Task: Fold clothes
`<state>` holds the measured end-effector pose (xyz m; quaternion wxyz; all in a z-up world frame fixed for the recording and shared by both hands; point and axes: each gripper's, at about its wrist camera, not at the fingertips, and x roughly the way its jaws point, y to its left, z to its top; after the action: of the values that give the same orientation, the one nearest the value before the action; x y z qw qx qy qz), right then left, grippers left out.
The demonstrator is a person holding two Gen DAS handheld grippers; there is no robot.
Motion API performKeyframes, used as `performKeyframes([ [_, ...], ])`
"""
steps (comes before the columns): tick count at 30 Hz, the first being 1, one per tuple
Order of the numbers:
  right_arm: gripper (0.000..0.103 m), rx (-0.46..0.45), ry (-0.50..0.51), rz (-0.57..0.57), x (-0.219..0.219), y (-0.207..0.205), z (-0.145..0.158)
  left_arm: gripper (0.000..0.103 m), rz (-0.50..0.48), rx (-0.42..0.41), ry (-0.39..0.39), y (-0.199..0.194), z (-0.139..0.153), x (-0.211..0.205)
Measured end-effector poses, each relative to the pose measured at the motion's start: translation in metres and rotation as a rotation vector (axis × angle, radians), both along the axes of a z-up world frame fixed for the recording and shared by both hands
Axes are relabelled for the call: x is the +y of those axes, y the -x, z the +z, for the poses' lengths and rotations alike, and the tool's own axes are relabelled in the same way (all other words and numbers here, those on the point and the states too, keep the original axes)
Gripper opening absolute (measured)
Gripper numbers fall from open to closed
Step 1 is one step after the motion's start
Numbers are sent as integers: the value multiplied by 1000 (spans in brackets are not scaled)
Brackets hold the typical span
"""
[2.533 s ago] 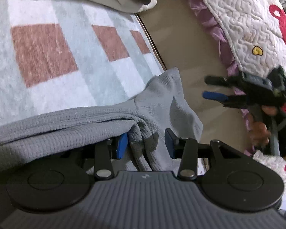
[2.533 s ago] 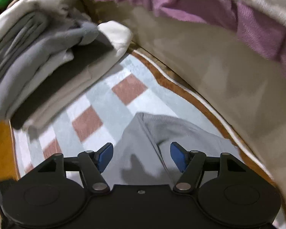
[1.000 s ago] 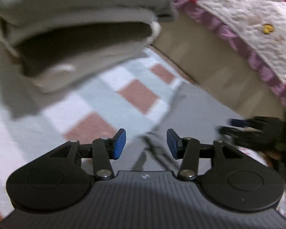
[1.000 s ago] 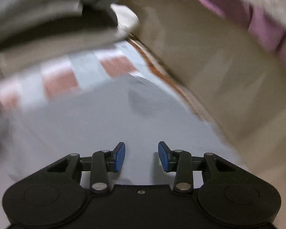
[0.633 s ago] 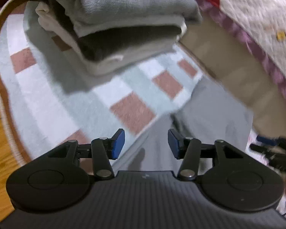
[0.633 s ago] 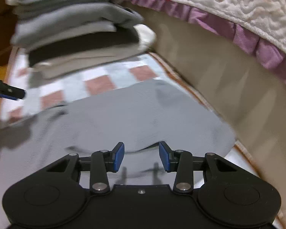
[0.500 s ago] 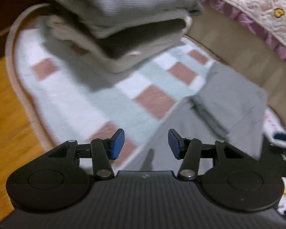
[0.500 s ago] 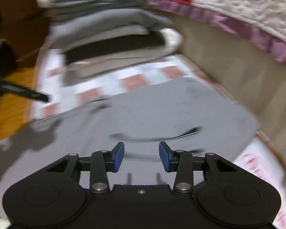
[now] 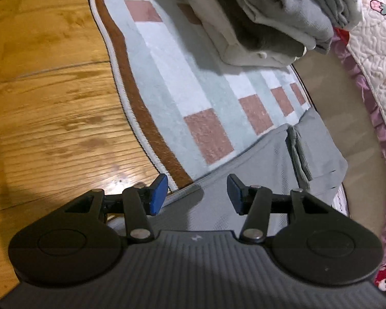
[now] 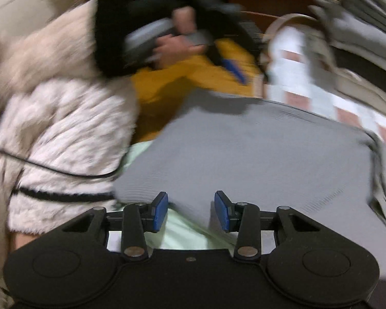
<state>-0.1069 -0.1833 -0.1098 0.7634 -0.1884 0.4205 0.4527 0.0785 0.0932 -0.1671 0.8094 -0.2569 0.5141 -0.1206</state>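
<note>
While both hands tilt steeply down, I see the left gripper (image 9: pixel 196 193) over the near edge of the grey garment (image 9: pixel 265 170), where the rug's (image 9: pixel 167 59) brown border meets the wooden floor (image 9: pixel 51 90). Its fingers stand apart, gripping nothing. My right gripper (image 10: pixel 191 211) hangs over the garment's opposite edge, fingers likewise apart and empty — the cloth lies flat on the rug beside the stack of folded clothes (image 9: pixel 270 20). Half a second ago the left view faced the stack and rug; now it has swung out over the floor. The right view has swung too — the left hand (image 10: pixel 177 43) and a fluffy sleeve (image 10: pixel 64 128) now fill it.
</note>
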Motion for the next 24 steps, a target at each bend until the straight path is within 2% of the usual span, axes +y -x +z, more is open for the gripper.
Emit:
performKeyframes([
  [3, 45, -24, 53, 85, 14, 4, -7, 50, -7, 17, -6, -3, -4, -4],
  [5, 45, -10, 86, 131, 14, 5, -8, 50, -15, 21, -7, -3, -5, -6],
  [7, 45, -19, 116, 150, 12, 8, -6, 50, -18, 18, -7, -3, -3, -6],
  [11, 45, -61, 107, 111, 17, 4, -11, 50, -17, 10, -5, -3, -1, -6],
  [13, 39, -108, 106, 68, 25, 6, -16, 50, -16, 11, -8, -4, -1, -7],
  [14, 23, -112, 79, 35, 27, 3, -15, 50, -18, 17, -14, -4, -3, -8],
  [15, 12, -92, 37, -12, 25, -2, -12, 50, -19, 22, -17, -4, -4, -8],
  [17, 9, -33, -51, -131, 15, -18, -2, 50, -16, 15, 0, -4, -4, -7],
  [21, 7, 42, -205, -402, -28, -55, 19, 50, -13, -44, 112, -1, 6, -1],
  [24, 7, 56, -282, -620, -72, -84, 26, 50, -25, -60, 84, -1, 10, -3],
])
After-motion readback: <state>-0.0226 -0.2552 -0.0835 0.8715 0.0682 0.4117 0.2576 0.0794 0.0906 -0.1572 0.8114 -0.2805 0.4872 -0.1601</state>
